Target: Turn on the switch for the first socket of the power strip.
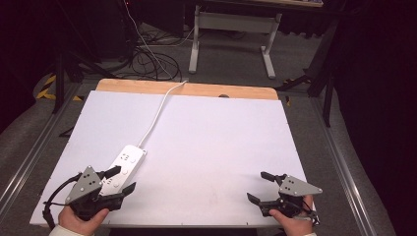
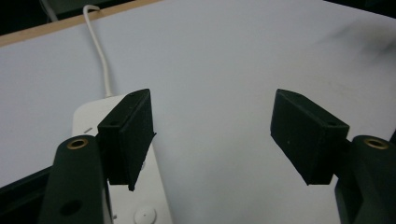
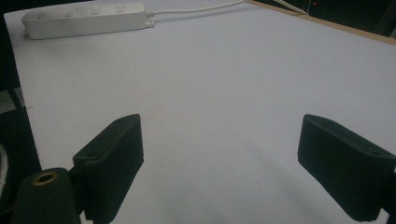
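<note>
Power strip [image 1: 126,165] long axis running away up the worktop [image 1: 206,137], under left gripper [image 1: 118,183]; right gripper [image 1: 263,187] well apart. Fingers of both released, grasping nothing.

The surface [image 1: 211,142] is plain white with a light wood strip along its far edge. The power strip [image 1: 127,164] and its cord [image 1: 156,115] are white. Both tongs [image 1: 119,179] [image 1: 261,187] are black, with grey plates.

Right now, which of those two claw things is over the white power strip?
The left gripper: its open fingers hang over the near end of the power strip. The right gripper is open over bare white tabletop.
</note>
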Tool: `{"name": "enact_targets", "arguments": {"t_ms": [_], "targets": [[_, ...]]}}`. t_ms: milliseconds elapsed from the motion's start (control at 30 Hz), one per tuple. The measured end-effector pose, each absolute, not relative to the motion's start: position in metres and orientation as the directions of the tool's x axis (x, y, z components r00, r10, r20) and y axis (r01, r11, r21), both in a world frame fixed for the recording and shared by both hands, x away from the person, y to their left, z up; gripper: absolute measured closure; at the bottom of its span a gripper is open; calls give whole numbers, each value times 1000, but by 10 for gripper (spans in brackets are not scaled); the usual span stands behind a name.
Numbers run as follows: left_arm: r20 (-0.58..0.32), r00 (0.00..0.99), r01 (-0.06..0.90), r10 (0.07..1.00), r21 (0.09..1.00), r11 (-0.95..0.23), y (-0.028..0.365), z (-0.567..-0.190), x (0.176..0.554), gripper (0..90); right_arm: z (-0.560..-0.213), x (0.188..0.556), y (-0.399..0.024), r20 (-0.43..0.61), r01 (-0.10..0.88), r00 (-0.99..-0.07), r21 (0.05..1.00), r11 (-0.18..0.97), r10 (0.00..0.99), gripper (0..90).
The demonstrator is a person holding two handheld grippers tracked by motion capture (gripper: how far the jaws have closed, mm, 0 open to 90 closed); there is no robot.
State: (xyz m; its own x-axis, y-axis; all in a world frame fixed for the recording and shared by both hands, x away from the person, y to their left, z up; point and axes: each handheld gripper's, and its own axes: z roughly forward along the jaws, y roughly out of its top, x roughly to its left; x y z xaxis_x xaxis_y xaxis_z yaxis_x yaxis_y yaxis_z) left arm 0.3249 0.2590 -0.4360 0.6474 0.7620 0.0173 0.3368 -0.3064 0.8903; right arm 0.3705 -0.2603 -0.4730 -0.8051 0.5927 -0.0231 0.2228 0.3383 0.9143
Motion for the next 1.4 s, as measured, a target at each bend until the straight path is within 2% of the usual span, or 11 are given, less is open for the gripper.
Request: {"name": "enact_targets", "arguments": {"t_ms": [100, 267, 667, 1400], "targets": [[-9, 662, 355, 749, 885, -302, 257, -434, 328, 304, -473, 371, -260, -24, 222, -805, 914, 339, 592, 152], [34, 637, 340, 770, 884, -321, 255, -427, 332, 331, -474, 371, -259, -22, 224, -808, 913, 342, 589, 155], [47, 636, 349, 770, 873, -342, 249, -416, 350, 383, -474, 371, -259, -23, 224, -810, 912, 345, 586, 155], [61, 625, 360, 778, 862, -356, 238, -406, 375, 389, -474, 371, -258, -17, 227, -817, 909, 349, 576, 162]]}}
